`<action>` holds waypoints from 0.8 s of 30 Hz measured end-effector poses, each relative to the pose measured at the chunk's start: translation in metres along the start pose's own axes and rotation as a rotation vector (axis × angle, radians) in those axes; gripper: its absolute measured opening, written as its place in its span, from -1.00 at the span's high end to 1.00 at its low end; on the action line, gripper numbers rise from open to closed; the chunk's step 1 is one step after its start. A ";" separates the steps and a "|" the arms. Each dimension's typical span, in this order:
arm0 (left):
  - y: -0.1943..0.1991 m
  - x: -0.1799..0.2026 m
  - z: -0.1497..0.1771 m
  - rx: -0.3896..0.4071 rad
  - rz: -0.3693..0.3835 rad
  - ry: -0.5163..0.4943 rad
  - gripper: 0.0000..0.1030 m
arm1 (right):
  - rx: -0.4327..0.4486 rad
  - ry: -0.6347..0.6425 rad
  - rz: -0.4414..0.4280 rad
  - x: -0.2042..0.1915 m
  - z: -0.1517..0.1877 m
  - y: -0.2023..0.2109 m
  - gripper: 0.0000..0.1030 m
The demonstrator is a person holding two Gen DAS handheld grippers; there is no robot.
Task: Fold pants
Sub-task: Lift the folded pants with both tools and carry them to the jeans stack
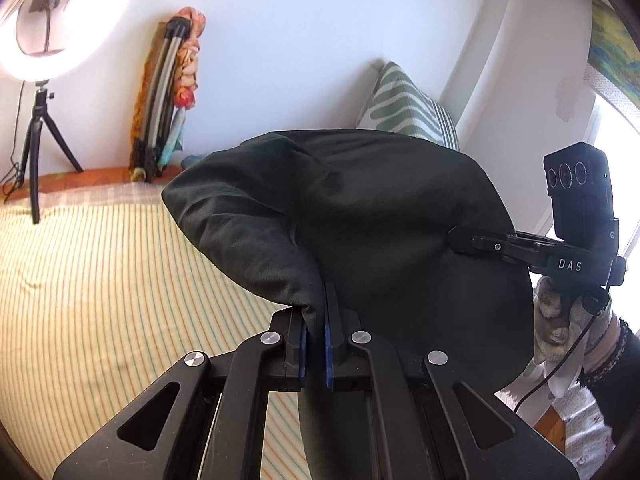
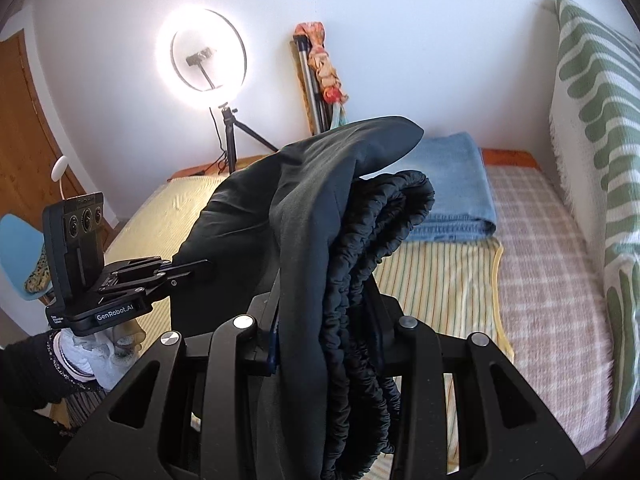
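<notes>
Black pants [image 1: 360, 208] clamped in both tools: "DAS" right [image 1: 456, 238], "GenRobot.AI" left [image 2: 200, 266].

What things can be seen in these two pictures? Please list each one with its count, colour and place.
pants: one, black, lifted over the bed, held by both claws
bed cover: one, yellow striped, under the pants
blanket: one, blue, folded, at the far end of the bed
checked cloth: one, pink and white, on the bed beside the striped cover
cushion: one, green and white, against the wall
ring light: one, white, lit, on a black tripod by the wall
folded tripod: one, grey and black, leaning on the wall, orange cloth on it
chair: one, blue, far left
left claw: one, black, shut on the pants
right claw: one, black, shut on the pants' bunched waistband
</notes>
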State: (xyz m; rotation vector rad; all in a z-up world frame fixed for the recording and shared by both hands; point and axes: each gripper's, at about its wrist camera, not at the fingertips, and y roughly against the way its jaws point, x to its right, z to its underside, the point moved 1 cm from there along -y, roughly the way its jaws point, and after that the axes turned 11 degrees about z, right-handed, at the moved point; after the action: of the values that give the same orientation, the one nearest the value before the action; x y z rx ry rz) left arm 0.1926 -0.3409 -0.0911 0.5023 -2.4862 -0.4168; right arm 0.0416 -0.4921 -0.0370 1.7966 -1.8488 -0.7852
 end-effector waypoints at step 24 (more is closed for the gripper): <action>-0.093 -0.049 -0.158 0.067 -0.074 -0.124 0.92 | 0.122 0.009 0.055 0.071 -0.174 -0.113 0.33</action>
State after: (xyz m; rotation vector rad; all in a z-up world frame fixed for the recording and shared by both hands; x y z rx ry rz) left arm 0.3461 -0.4307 -0.0256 0.6145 -2.6137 -0.4061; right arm 0.2375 -0.5776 0.0117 1.8107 -1.9702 -0.6562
